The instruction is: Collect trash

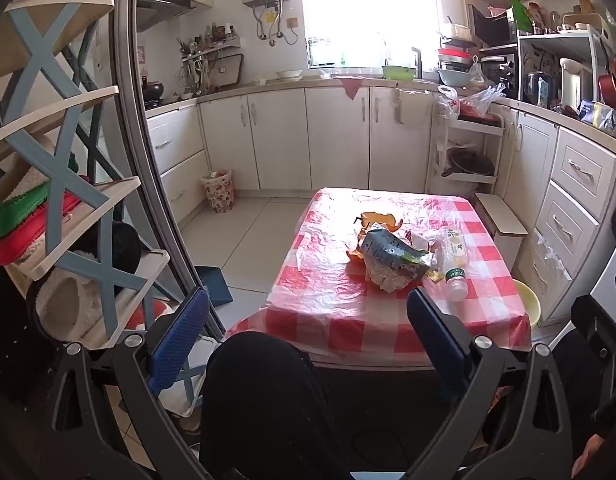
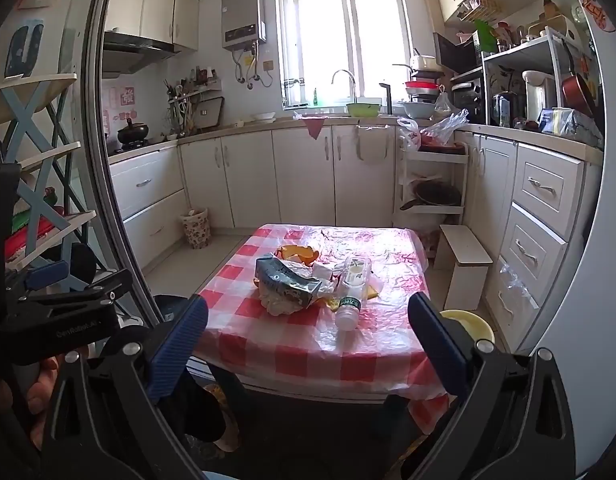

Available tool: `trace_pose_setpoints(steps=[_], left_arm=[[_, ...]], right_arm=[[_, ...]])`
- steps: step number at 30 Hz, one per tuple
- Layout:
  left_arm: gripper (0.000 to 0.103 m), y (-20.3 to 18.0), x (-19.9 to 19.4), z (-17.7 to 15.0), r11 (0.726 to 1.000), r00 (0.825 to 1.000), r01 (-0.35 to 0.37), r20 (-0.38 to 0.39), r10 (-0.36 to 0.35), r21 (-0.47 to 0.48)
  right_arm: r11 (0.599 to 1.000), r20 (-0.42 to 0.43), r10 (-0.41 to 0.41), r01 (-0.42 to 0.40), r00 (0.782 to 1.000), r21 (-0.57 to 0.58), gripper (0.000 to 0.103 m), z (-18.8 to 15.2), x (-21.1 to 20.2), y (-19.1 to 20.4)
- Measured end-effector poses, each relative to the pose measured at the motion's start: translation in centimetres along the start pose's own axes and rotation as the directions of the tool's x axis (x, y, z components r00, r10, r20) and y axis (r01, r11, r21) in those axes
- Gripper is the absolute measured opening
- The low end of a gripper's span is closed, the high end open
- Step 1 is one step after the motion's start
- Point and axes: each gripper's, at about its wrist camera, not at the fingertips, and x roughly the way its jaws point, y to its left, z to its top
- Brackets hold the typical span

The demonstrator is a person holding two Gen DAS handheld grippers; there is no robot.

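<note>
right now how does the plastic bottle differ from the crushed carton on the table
The plastic bottle is clear, keeps its round shape and has a green label; the crushed carton is opaque grey-green and flattened. The bottle's white cap points toward the camera, and the carton lies crosswise. Both lie on the checked tablecloth, untouched.

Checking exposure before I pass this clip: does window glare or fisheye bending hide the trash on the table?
Left wrist: window blown out, glare on tablecloth, bottle still readable. Right wrist: window milder, bottle sharp; door frame bows.

Black grippers (image 1: 308, 328), ribbed blue pads (image 1: 180, 344)
</note>
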Motion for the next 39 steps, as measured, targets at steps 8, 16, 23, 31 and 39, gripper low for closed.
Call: trace_pose_setpoints(steps=[8,16,23,31,39], left_arm=[[0.095,0.0,0.2,-0.2,1.000,1.000,0.001,-0.007,-0.001,-0.001],[0.095,0.0,0.3,-0.3,1.000,1.000,0.001,-0.011,-0.001,-0.002],[0.095,0.2,0.8,-0.7,1.000,1.000,0.002,-0.019,-0.002,-0.006],[0.095,0.4,1.0,-1.0,1.000,1.000,-0.001,-0.024,0.000,-0.015],[0.095,0.7,1.1,-0.9,1.000,1.000,0.001,-0.027,-0.001,-0.018]], right_arm=[[1.000,-0.008,0.001,-0.002,1.000,-0.005,0.096,0.0,0.0,0.3],[1.000,-0.015,0.003,-0.003,1.000,-0.005,0.096,-0.2,0.2,0.5],[1.000,-0.026,0.003,-0.003,1.000,-0.004,0.096,-0.3,0.6,0.7],[1.000,-0.037,0.005,-0.006,0.999,-0.008,0.096,-0.5,0.9,0.8],[1.000,-0.037,0.006,-0.006,0.999,-0.011,0.096,-0.6,0.9,0.8]])
